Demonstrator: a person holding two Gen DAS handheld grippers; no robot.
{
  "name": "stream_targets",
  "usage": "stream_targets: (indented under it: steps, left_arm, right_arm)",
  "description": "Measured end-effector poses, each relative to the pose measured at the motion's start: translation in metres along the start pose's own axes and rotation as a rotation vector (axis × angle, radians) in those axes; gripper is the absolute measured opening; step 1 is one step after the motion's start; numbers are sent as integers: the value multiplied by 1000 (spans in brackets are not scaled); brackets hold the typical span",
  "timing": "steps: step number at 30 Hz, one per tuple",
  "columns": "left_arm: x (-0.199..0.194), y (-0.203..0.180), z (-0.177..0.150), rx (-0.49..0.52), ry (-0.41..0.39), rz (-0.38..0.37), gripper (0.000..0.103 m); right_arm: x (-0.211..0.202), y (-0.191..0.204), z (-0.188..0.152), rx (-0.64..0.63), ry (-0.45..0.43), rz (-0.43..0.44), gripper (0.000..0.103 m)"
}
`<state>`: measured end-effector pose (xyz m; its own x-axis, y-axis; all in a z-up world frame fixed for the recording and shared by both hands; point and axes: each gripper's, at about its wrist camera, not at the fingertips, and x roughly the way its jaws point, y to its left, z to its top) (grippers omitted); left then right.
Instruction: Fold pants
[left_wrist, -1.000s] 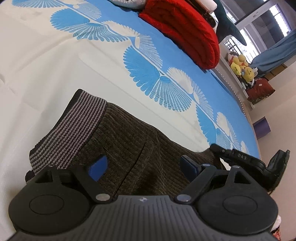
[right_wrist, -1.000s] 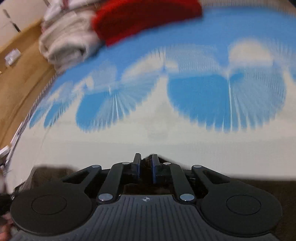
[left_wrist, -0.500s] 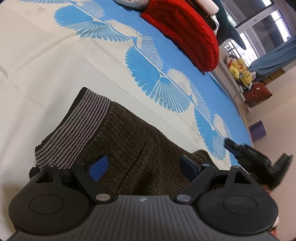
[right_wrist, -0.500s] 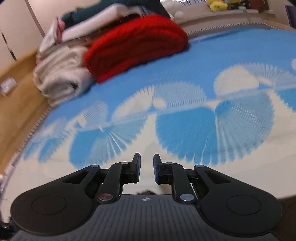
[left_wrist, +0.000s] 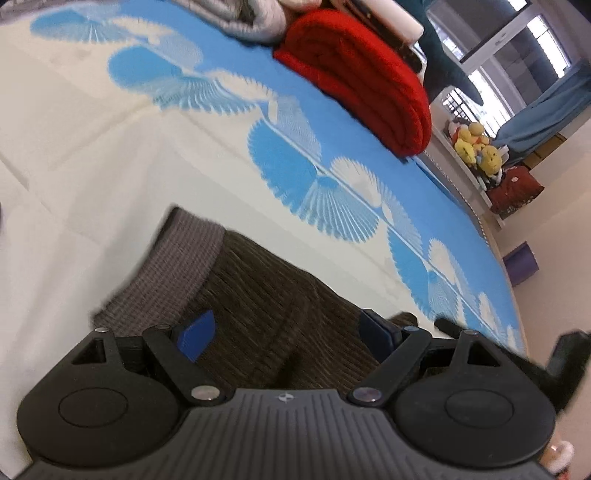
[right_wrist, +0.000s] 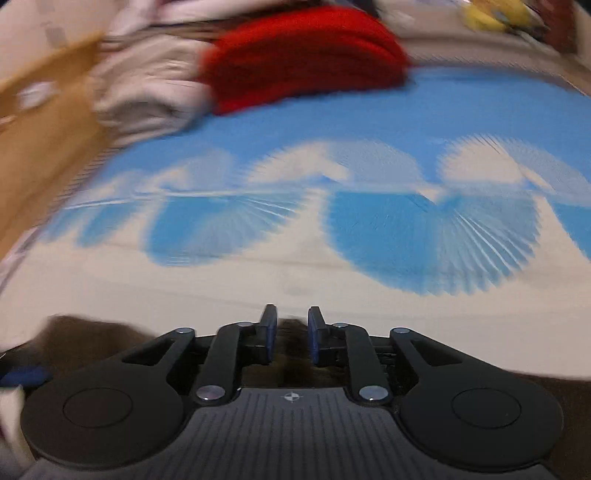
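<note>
The pants (left_wrist: 266, 295) lie on the bed's cream part, striped waistband (left_wrist: 173, 266) away from the near edge. The left gripper (left_wrist: 284, 332) hovers directly over them, jaws wide apart. The right gripper (right_wrist: 291, 332), jaws narrowly apart, straddles a dark fold at the pants' edge.

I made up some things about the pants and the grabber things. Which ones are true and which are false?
1. The pants are dark brown with a grey striped waistband. True.
2. The left gripper has its fingers squeezed tight together. False: its blue pads are spread wide, with pants fabric between them.
3. A red folded blanket lies on the far part of the bed. True.
4. The bed cover is green with stars. False: it is cream and blue with fan shapes.
5. The right gripper shows a small gap between its pads. True.
</note>
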<state>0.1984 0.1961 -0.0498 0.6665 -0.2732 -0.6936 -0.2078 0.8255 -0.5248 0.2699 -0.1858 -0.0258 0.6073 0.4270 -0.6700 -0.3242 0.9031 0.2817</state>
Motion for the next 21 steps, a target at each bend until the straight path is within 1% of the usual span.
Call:
stream_targets:
  steps: [1,3,5,7,8,9,10,11,12,13,14,15,16,17,18,19,20,21]
  left_arm:
    - [0,2,0,5,4,15,89]
    - [4,6,-2,12,44,39,89]
    - [5,5,-6,59,57,54,89]
    - [2,1,-13,122,61,68,89]
    - [1,1,-16,133,63,70,89]
    - [2,2,-19,140,68,71,89]
    - [2,2,-23,153,75,75,89]
    - [3,1,-26,177,73,84,89]
    - [4,-2,-30,209,64,95,89]
    - [5,-5,-34,241,59,108,90]
    - [7,-9,-38,277,53,124,90]
    - [8,-14,-44,314,40,146,91]
    - [10,-19,-49,350,30,167,92]
    - [12,-23,-54,387,24,189,93]
    - [13,-29,-61,431,16,224,93]
    - [14,-34,-66,459,10,250,93]
    - [14,-39,-71,477,7,265,93]
    - [12,-42,-75,484,7,268,94]
  right_arm:
    - [0,10,-6,-27,32,42,32]
    - [9,32,-28,-98,137,115,33]
    - [27,54,-61,-212,267,139,34]
    - [21,78,-84,-380,195,74,37]
    - [15,88,-87,-443,201,58,38]
    - [4,92,-87,-444,191,88,38]
    - [-7,94,-86,-415,169,120,42]
    - [-15,93,-86,-390,164,126,45]
    - [-18,92,-90,-372,183,111,49]
    - [-17,88,-98,-350,212,92,50]
    - [-14,84,-108,-319,260,73,50]
    - [-16,80,-120,-298,258,59,50]
    - [-25,80,-127,-314,226,53,50]
    - [-36,79,-129,-307,247,39,50]
    - [-48,72,-128,-262,240,31,50]
    - [-64,62,-127,-212,215,24,50]
    - [-84,50,-126,-170,173,0,50]
    - [-107,31,-124,-122,119,-55,50]
